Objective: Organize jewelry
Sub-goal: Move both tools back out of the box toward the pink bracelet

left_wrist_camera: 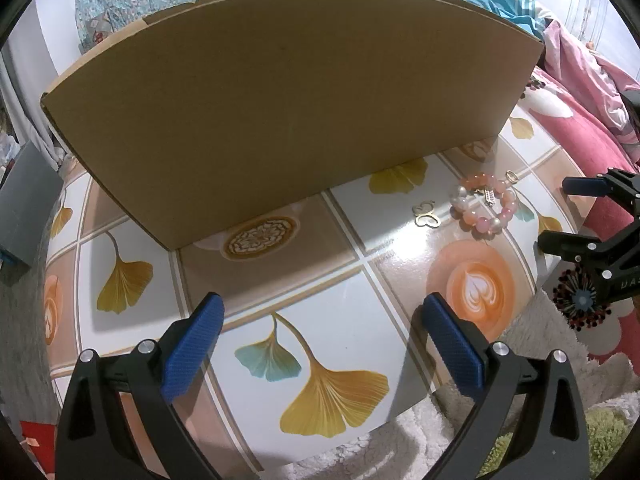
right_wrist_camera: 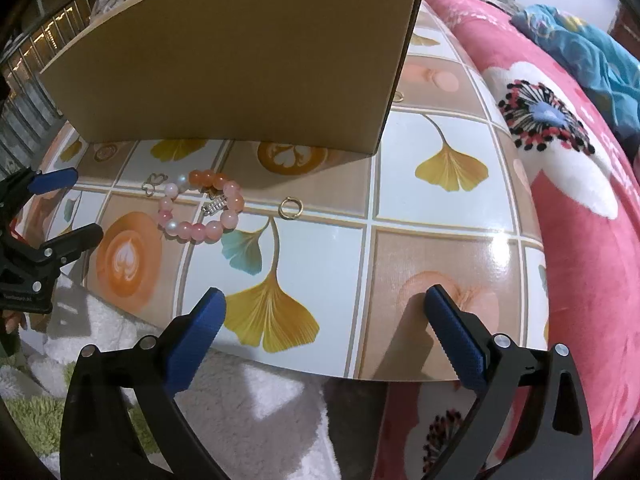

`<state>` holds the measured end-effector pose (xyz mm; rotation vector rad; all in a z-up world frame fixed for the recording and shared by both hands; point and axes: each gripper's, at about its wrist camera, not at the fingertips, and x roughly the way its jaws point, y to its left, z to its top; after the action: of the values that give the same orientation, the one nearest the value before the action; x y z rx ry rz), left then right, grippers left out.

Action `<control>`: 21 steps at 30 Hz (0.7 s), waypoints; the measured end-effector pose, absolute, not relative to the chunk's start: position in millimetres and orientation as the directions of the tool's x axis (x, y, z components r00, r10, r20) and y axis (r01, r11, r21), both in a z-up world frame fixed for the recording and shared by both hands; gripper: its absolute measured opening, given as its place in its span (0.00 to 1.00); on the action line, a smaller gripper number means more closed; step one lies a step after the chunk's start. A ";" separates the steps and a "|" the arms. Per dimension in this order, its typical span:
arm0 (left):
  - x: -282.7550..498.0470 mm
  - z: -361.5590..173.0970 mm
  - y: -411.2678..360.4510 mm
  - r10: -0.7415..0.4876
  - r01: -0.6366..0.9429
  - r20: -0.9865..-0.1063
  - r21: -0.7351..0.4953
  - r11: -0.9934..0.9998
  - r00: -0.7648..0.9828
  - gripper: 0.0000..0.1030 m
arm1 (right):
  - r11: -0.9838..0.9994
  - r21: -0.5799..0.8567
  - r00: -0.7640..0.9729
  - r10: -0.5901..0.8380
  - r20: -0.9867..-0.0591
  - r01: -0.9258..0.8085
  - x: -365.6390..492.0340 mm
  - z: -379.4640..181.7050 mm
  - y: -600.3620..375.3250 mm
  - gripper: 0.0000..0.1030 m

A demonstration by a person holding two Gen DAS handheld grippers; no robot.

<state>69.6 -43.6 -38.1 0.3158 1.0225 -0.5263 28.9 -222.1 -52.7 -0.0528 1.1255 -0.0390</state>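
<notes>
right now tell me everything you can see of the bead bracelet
The bracelet is a closed loop of round glossy beads, orange, pink and a few pearly white, lying flat on the patterned tabletop in front of the cardboard box. A small silvery charm lies inside the loop. A gold butterfly piece sits just beside it and a gold ring lies apart on its other side. No gripper touches it.

Pink-orange bead bracelet (right_wrist_camera: pixel 202 207) lies flat on the table, silver charm inside; gold butterfly piece (right_wrist_camera: pixel 154 183) just left, gold ring (right_wrist_camera: pixel 290 208) right, cardboard box (right_wrist_camera: pixel 240 60) behind.
</notes>
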 end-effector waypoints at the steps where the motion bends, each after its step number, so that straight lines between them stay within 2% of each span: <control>1: 69.8 -38.4 -43.9 -0.267 0.553 -0.871 0.008 0.833 0.413 0.95 | 0.998 -0.061 0.433 -0.056 -0.900 0.002 28.0 -52.7 -222.3 0.92; 15: 69.9 -38.2 -42.8 -0.261 0.551 -0.869 0.015 0.834 0.420 0.95 | 0.999 -0.046 0.461 -0.030 -0.887 -0.024 16.8 -51.8 -229.0 0.92; 21: 70.9 -38.7 -43.3 -0.266 0.560 -0.869 0.016 0.828 0.418 0.96 | 0.997 0.069 0.518 0.044 -0.854 0.029 7.4 -37.0 -242.1 0.92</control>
<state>70.9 -43.3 -38.7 0.3263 1.0159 -0.5294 7.4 -242.1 -37.0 0.0777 1.0264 0.0095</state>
